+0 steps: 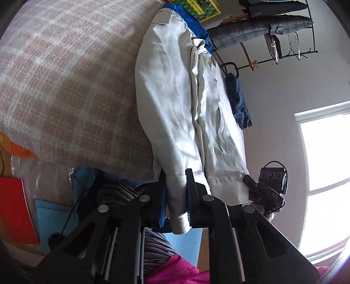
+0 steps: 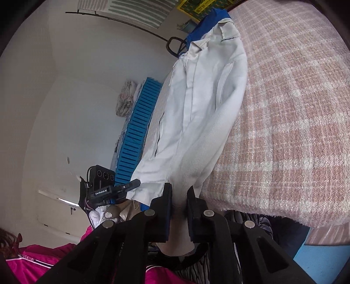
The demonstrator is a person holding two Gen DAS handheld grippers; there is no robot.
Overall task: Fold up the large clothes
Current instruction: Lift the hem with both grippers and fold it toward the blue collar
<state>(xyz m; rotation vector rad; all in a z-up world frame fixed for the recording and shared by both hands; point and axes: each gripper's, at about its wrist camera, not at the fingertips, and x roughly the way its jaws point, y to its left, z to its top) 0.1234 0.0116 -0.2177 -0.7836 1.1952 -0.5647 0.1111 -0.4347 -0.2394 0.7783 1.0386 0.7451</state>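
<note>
A pale cream jacket [image 1: 175,98] [image 2: 196,109] lies lengthwise on a bed covered by a pink plaid blanket [image 1: 65,87] [image 2: 295,109], collar at the far end. My left gripper [image 1: 176,174] is shut on one near corner of the jacket's ribbed bottom band, and the fabric bunches between the pads. My right gripper [image 2: 179,187] is shut on the other near corner. Each gripper shows in the other's view, the right one [image 1: 248,180] and the left one [image 2: 136,182], both pinching the hem. The hem is lifted off the bed edge between them.
A blue garment [image 1: 192,19] lies under the jacket's collar. A black rack [image 1: 262,32] with grey clothing and a dark blue cloth [image 1: 238,98] stand beyond the bed, near a bright window [image 1: 323,174]. A blue slatted crate [image 2: 137,126] leans on the other side. Pink fabric [image 2: 32,262] is close below.
</note>
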